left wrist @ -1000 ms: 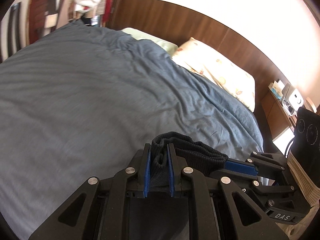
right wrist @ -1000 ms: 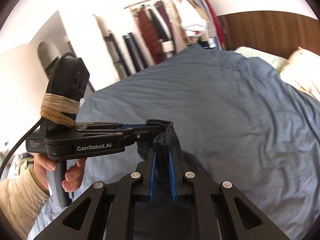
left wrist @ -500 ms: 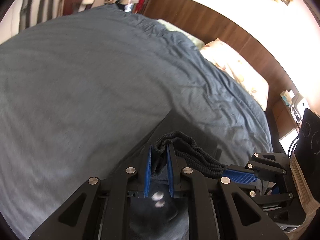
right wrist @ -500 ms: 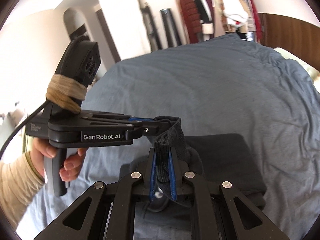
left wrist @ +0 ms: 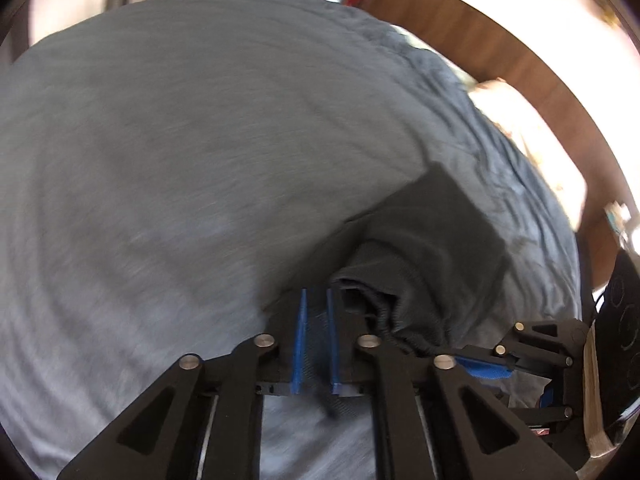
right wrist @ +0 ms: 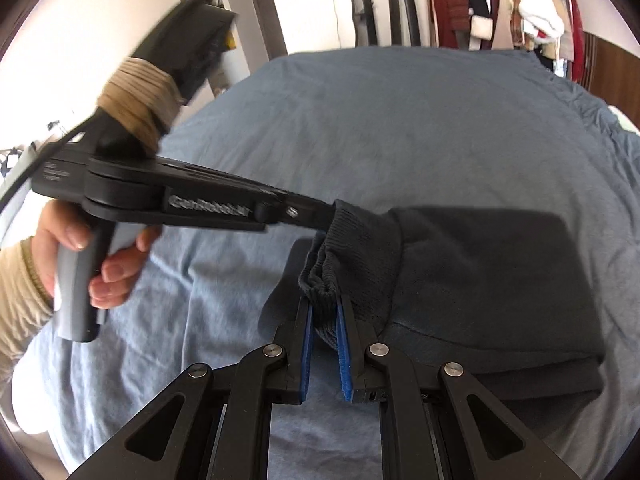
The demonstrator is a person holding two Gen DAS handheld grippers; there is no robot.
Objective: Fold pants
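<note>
The dark pants (right wrist: 480,280) lie folded on the blue-grey bed cover (right wrist: 400,120), with the ribbed cuff end lifted toward me. My right gripper (right wrist: 325,312) is shut on the ribbed cuff (right wrist: 320,284). My left gripper (right wrist: 328,216) reaches in from the left in the right wrist view, its tips at the cuff's upper edge. In the left wrist view the left gripper (left wrist: 316,300) has blue pads (left wrist: 300,340) a small gap apart with blurred cloth between them; the pants (left wrist: 432,240) lie just right of it.
A wooden headboard (left wrist: 480,52) and a pale pillow (left wrist: 532,128) are at the bed's far right. Clothes hang on a rail (right wrist: 500,8) beyond the bed. The right gripper's body (left wrist: 540,352) sits close beside the left gripper.
Both grippers have come down and forward with the cuff end, laying the pants onto the bed cover. The left view is motion-blurred.
</note>
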